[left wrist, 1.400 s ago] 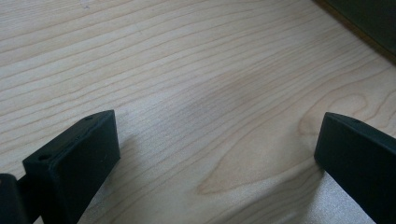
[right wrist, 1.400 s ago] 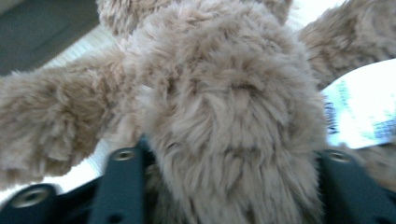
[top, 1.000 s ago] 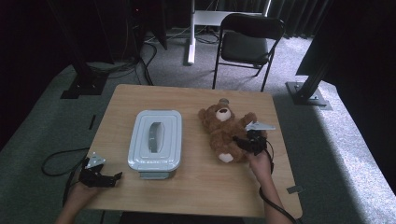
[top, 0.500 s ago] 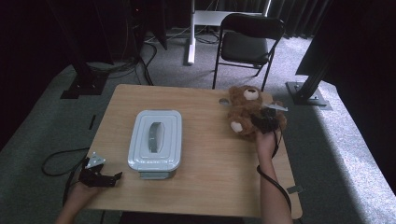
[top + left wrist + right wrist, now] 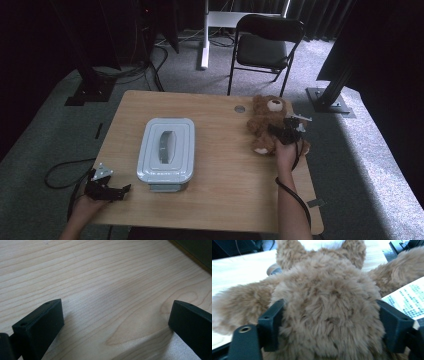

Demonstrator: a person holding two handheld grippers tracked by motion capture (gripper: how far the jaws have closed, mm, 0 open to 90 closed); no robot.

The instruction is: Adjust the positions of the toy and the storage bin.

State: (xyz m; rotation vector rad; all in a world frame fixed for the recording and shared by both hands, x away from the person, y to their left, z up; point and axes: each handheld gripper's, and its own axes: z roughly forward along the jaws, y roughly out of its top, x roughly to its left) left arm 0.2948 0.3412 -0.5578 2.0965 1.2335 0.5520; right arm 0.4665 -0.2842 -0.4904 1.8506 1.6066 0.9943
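Note:
A brown teddy bear (image 5: 265, 117) lies at the table's far right corner. My right gripper (image 5: 280, 131) is at the bear's body. Its jaws have just been opening and now stand wide on either side of the bear's furry body (image 5: 324, 290), which sits between them. A white printed tag (image 5: 407, 300) shows beside the bear. My left gripper (image 5: 112, 190) rests open near the front left edge, with bare wood (image 5: 116, 307) between its jaws.
A pale grey lidded box (image 5: 166, 150) with a handle on top stands left of the middle of the wooden table (image 5: 225, 200). A small round hole (image 5: 240, 108) is in the tabletop near the bear. A folding chair (image 5: 265, 45) stands behind the table.
The right hand has carried the bear from beside the box toward the far right corner. The left gripper has stayed where it was.

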